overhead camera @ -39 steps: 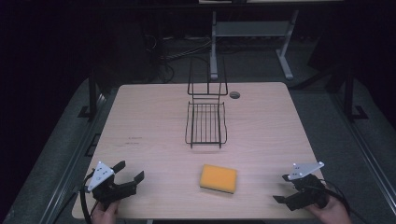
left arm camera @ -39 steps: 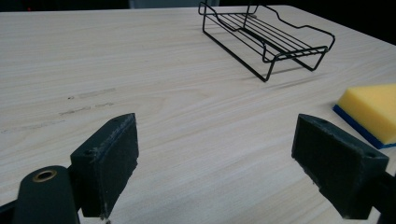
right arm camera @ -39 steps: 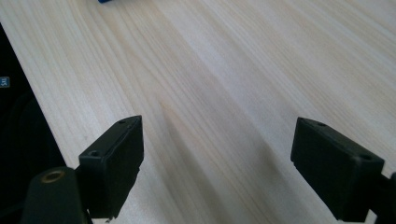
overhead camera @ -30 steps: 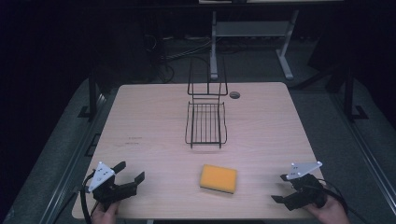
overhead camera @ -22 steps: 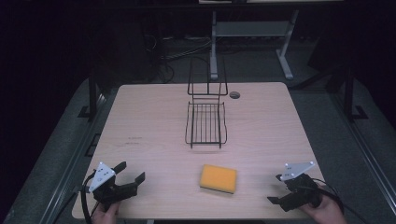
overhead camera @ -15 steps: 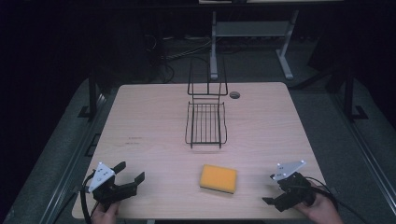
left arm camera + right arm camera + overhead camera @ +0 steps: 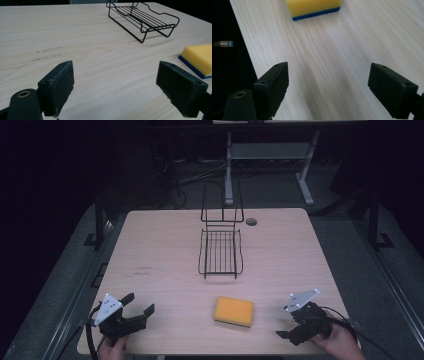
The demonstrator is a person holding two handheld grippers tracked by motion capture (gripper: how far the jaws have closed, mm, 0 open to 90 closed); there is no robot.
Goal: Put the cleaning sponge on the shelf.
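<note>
Yellow sponge [image 7: 234, 311] with a blue scouring underside lies flat on the pale wood table [image 7: 165, 245], near the front edge and a little right of centre, and we count it as the thing both tools are aimed at. Behind it, toward the far side, stands a black wire rack [image 7: 220, 251], well apart from the sponge.

We see the right gripper [image 7: 292, 336] at the front right corner, held in a hand [image 7: 336, 340], jaws spread wide with nothing between them. In the right gripper view the sponge [image 7: 313, 8] sits straight ahead between the line of the two jaws, its long side lying across our approach.

Our left gripper [image 7: 140, 313] rests at the front left corner, equally wide open and empty; from there the sponge [image 7: 197, 58] lies off to the right, farther away. So the right gripper is the nearer one, and we judge the coming move is a short reach forward and leftward across the table to close on the sponge's shorter width.

Compared with a second ago, the right gripper has turned and edged inward toward the sponge, while the left has stayed put
</note>
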